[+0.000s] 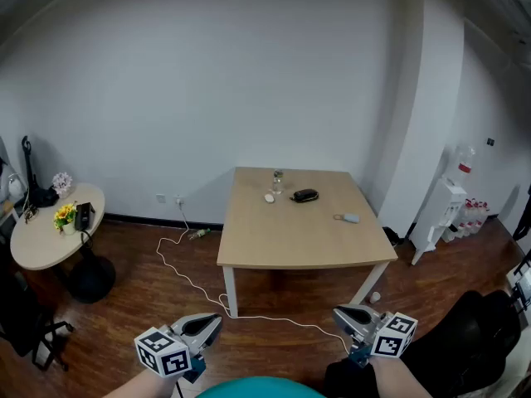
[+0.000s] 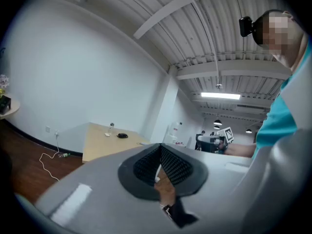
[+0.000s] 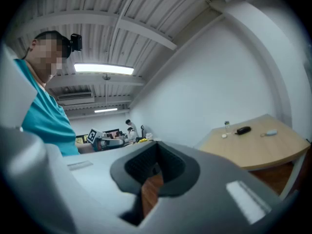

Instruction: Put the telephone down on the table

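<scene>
A black telephone lies on the far half of a light wooden table across the room; it also shows small in the left gripper view and the right gripper view. My left gripper and right gripper hang low near my body, well short of the table, above the wood floor. Both are shut with nothing between the pads, as each gripper's own view shows: left gripper, right gripper. Each gripper view looks across at the other gripper and my teal shirt.
On the table stand a small clear bottle, a white item and a grey-blue item. A white cable trails over the floor. A round side table with flowers is at left, a white rack at right.
</scene>
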The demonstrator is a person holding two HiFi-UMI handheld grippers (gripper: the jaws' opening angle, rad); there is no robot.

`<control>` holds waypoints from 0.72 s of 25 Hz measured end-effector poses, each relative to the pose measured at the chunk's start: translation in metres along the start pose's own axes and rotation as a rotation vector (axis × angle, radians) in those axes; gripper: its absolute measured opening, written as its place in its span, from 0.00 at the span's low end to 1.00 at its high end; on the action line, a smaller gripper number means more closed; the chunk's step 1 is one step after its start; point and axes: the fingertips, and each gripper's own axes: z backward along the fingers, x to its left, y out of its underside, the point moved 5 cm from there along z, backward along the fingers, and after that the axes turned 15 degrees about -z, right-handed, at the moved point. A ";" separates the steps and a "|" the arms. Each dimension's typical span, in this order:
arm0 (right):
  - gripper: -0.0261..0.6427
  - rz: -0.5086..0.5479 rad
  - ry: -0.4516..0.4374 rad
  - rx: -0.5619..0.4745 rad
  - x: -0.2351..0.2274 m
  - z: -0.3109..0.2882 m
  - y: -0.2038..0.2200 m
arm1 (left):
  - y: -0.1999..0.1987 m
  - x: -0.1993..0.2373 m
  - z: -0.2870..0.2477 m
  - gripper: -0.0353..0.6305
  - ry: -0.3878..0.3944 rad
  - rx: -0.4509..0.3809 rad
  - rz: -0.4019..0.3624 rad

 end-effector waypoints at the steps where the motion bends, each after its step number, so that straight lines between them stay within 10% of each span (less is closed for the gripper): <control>1: 0.04 0.000 0.001 0.001 0.001 0.012 0.003 | 0.004 -0.014 -0.004 0.06 0.005 0.003 0.005; 11: 0.04 -0.025 -0.025 0.074 -0.008 0.118 0.044 | 0.015 -0.133 -0.042 0.06 -0.005 0.015 0.036; 18: 0.04 0.001 -0.014 0.097 0.005 0.111 0.062 | 0.006 -0.127 -0.025 0.06 -0.014 -0.009 -0.002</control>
